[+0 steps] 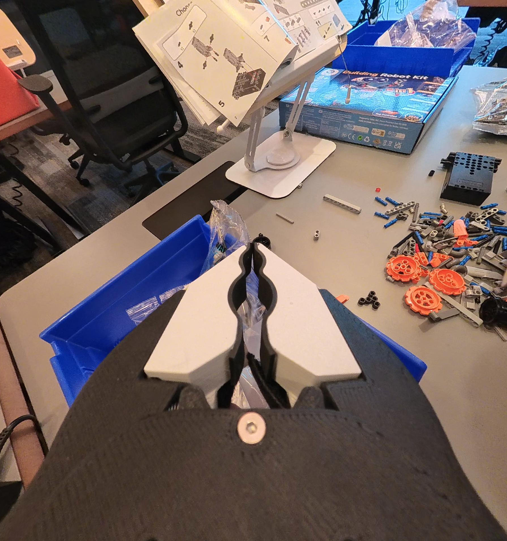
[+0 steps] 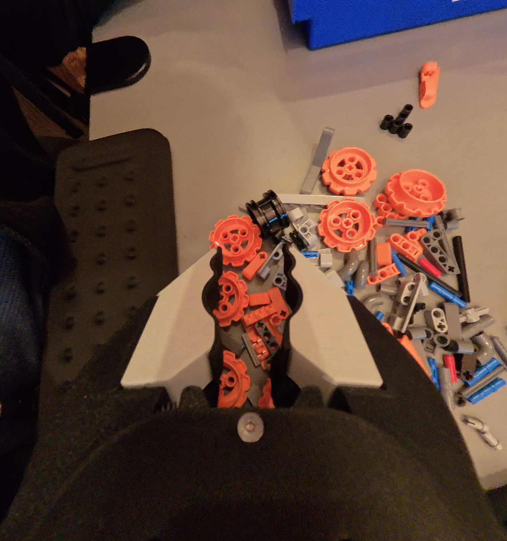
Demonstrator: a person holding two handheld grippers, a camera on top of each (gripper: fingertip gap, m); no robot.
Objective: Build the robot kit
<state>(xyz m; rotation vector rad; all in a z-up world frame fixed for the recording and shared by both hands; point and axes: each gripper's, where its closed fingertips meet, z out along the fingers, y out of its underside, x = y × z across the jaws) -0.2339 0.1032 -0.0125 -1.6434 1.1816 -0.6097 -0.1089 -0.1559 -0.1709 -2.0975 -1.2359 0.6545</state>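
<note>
My left gripper [image 1: 252,248] is shut and hovers over a blue bin [image 1: 123,298] that holds clear plastic bags [image 1: 229,222]. A small black part [image 1: 261,238] shows just past its tips; I cannot tell if it is gripped. My right gripper [image 2: 252,251] is open and empty, low over a pile of small building parts [image 2: 407,292]. An orange toothed wheel [image 2: 236,238] lies at its left fingertip. A black hub [image 2: 268,213] and a grey-blue pin [image 2: 271,257] lie between and just beyond its tips. The pile also shows in the left wrist view [image 1: 451,248].
An instruction booklet [image 1: 217,58] sits on a white stand [image 1: 281,167]. Behind it are a blue kit box [image 1: 363,111], a second blue bin [image 1: 407,58] and a bag of parts [image 1: 501,108]. A black holed box [image 1: 466,178] stands beside the pile, at the left in the right wrist view [image 2: 111,234]. Across from one pair of fingers to the other is roughly 35 cm.
</note>
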